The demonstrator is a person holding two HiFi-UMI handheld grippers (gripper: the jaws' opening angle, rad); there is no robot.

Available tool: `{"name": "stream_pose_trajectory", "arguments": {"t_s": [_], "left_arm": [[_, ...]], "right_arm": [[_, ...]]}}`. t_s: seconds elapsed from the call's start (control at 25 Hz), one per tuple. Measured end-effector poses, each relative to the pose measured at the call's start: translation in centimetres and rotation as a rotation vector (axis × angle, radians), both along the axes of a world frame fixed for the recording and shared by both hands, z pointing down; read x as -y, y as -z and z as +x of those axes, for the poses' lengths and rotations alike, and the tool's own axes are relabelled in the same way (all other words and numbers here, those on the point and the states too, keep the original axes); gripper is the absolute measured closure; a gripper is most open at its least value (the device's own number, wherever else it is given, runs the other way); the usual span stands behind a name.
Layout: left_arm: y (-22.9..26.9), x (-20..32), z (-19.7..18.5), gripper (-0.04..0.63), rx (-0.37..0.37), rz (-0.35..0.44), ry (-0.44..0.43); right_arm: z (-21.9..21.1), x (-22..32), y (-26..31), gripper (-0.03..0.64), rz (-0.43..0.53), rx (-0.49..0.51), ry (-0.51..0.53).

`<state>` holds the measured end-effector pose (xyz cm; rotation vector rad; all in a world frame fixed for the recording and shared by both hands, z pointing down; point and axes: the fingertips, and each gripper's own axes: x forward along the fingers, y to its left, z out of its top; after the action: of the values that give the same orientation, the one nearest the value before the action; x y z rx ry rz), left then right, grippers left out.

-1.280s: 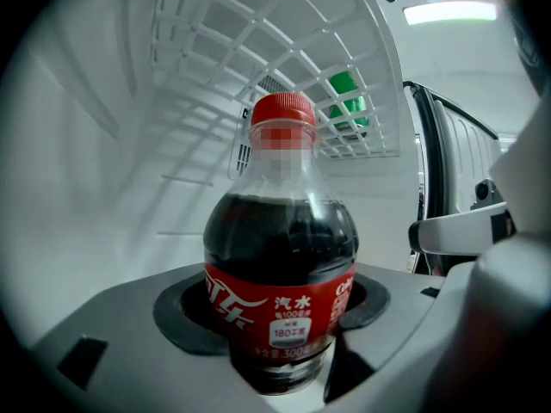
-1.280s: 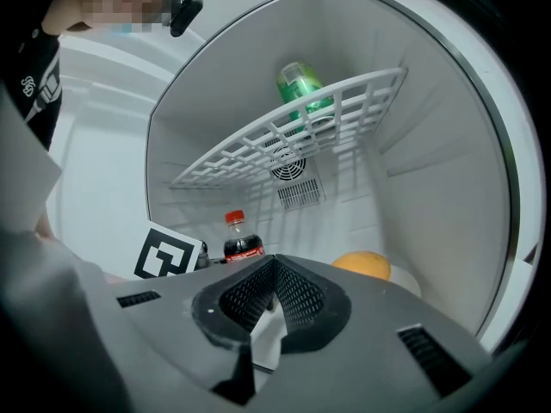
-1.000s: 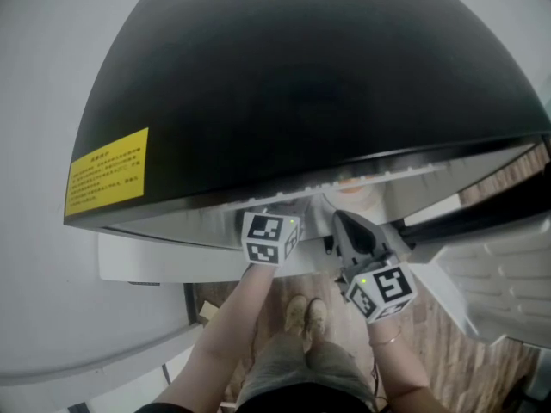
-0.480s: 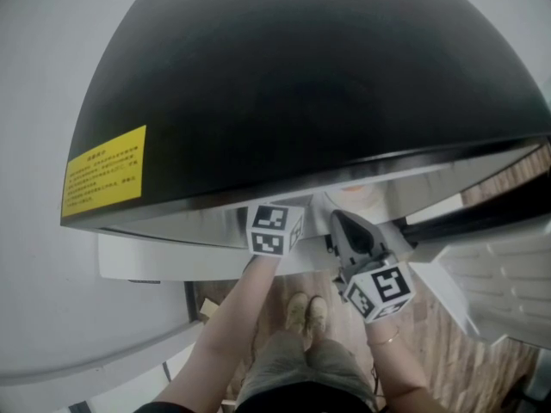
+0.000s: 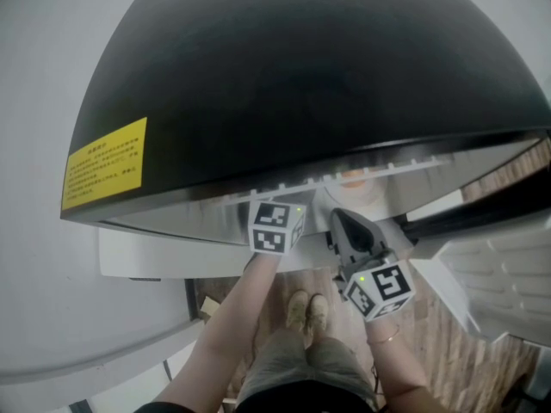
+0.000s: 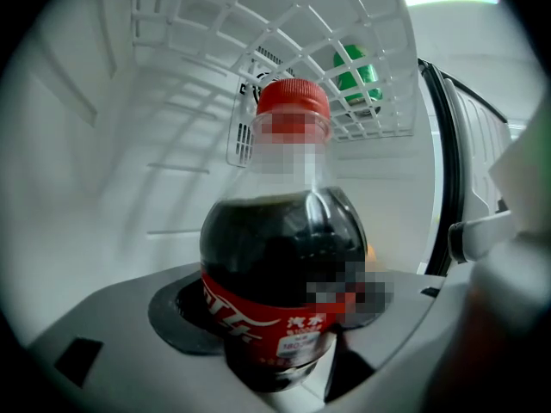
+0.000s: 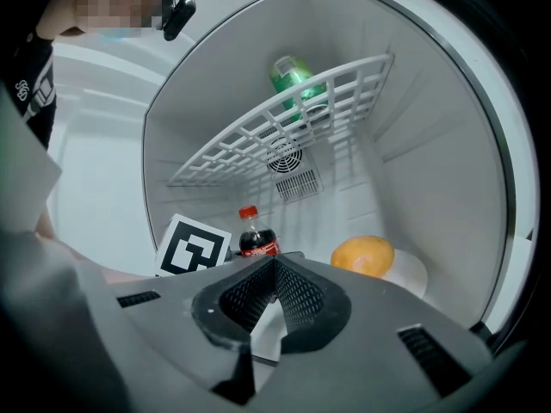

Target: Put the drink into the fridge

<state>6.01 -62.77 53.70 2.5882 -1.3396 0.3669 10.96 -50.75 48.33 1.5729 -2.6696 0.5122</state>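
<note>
– Left gripper (image 6: pixel 280 364): what does it carry?
– Its jaws clamp the lower body of a cola bottle (image 6: pixel 280 265), held upright inside the open fridge (image 5: pixel 301 84), beneath a white wire shelf (image 6: pixel 301 24).
– And the right gripper (image 7: pixel 274 265)?
– Jaws pressed together on nothing, pointing into the fridge near an orange (image 7: pixel 362 255).

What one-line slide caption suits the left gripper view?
Left tongs grip a cola bottle inside the fridge, beneath a white wire shelf.
</note>
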Motion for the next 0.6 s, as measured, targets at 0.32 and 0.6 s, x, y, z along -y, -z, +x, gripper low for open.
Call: {"name": "stream_pose_trajectory", "arguments": {"t_s": [0.32, 0.6], "left_arm": [[0.5, -0.4, -0.4, 0.256, -0.029, -0.016, 0.038], [1.0, -2.2, -1.5, 0.249, -0.067, -0.035, 0.070]], "right_arm": [[-0.2, -0.2, 0.6, 0.609, 0.011, -0.001, 0.003], [-0.9, -0.8, 1.5, 0.609, 0.024, -0.009, 0.017]]}}
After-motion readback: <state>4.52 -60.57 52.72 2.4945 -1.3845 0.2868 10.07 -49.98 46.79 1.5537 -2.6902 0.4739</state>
